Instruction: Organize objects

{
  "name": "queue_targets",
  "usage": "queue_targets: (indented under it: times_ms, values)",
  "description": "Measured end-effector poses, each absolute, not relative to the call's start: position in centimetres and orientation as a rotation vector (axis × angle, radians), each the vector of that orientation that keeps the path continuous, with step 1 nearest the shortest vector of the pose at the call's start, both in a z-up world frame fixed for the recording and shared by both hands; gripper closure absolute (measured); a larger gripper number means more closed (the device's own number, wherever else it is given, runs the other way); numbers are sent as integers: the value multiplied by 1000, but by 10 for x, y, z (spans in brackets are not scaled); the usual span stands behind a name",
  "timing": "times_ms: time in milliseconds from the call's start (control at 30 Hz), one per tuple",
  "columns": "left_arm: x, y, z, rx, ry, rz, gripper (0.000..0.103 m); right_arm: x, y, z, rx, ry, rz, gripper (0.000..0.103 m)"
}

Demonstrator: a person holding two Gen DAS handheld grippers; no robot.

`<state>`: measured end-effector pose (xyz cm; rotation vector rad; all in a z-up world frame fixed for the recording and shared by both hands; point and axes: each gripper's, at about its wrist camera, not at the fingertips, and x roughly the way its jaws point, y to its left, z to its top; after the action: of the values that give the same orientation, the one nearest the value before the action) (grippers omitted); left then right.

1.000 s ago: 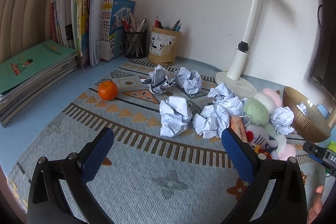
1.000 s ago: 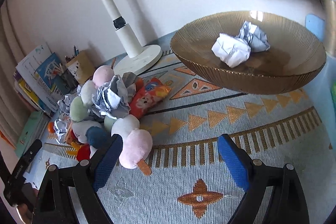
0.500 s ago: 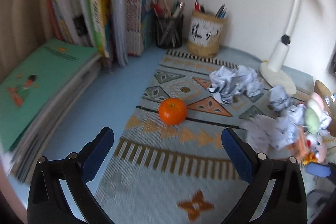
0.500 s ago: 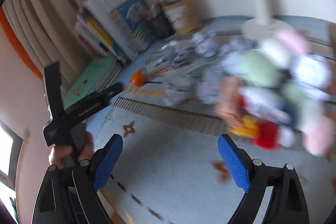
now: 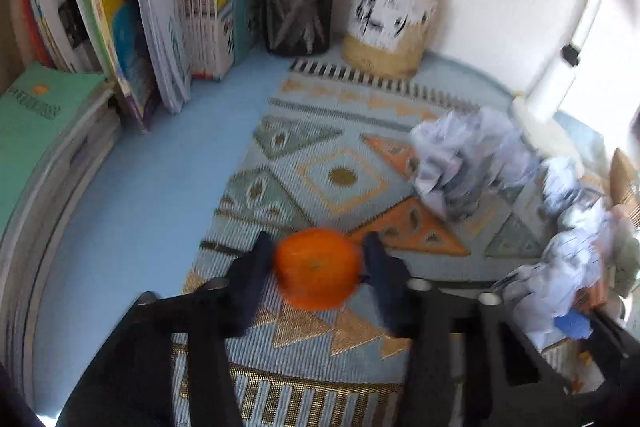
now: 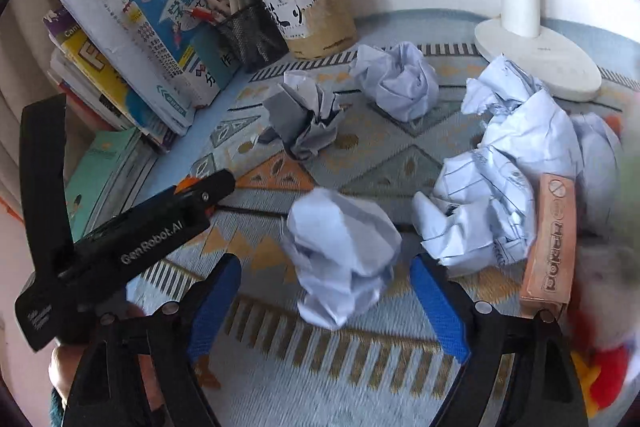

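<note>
Left wrist view: the left gripper (image 5: 318,259) was clamped on an orange (image 5: 318,269), pads pressing both sides of the fruit, above the patterned mat (image 5: 340,179); pic too blurred to say whether the fruit touched the mat. Behind it stood upright books (image 5: 160,7), a black mesh pen cup (image 5: 299,15) & a tan pen holder (image 5: 390,27), w/ a green book stack (image 5: 36,139) at left and crumpled paper (image 5: 464,163) to the right.

Right wrist view: the right gripper (image 6: 324,291) was spread wide, blue pads either side of a crumpled paper ball (image 6: 340,259) lying on the mat, neither pad touching it. More paper balls (image 6: 500,163) lay beyond, nr the white lamp base (image 6: 540,55). A pink-brown carton (image 6: 552,239) lay just right of the pile. The left tool's black body crossed the frame at left, a sliver of orange at its tip.
</note>
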<state>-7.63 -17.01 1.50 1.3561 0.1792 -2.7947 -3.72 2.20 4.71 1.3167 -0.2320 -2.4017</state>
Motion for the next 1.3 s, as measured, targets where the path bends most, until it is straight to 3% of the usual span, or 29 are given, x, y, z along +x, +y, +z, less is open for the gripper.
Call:
queue_targets:
  times_ms: [67, 133, 167, 467, 567, 767, 833, 900, 1033, 1167, 1300]
  values:
    - [-74, -169, 16, 1360, 184, -2817, 66, -38, 18, 49, 1301, -188, -2428, 29]
    - [-69, -166, 18, 1340, 158, -2824, 66, -35, 14, 49, 1281, -104, -2476, 52]
    - [-63, -165, 20, 1329, 151, -2826, 66, -32, 12, 49, 1261, -58, -2501, 58]
    - [27, -135, 54, 1252, 178, -2911, 66, 31, 38, 85, 1047, -142, -2305, 59]
    - [62, -112, 58, 1223, 220, -3006, 66, 76, 82, 99, 929, -125, -2275, 59]
    - [84, -33, 57, 1249, 282, -3150, 66, 112, 199, 95, 962, -93, -2570, 58]
    - [82, -2, 54, 1240, 249, -3194, 66, 116, 227, 95, 955, 73, -2716, 58]
    - [81, 23, 50, 1257, 209, -3207, 66, 116, 252, 91, 969, 125, -2774, 58]
    - [77, 58, 40, 1311, 146, -3226, 66, 102, 304, 71, 1106, -44, -2788, 58]
    - [73, 70, 37, 1319, 49, -3213, 66, 97, 322, 62, 1167, -21, -2771, 58]
    - [68, 69, 32, 1348, 38, -3184, 66, 96, 330, 60, 1196, -68, -2706, 38]
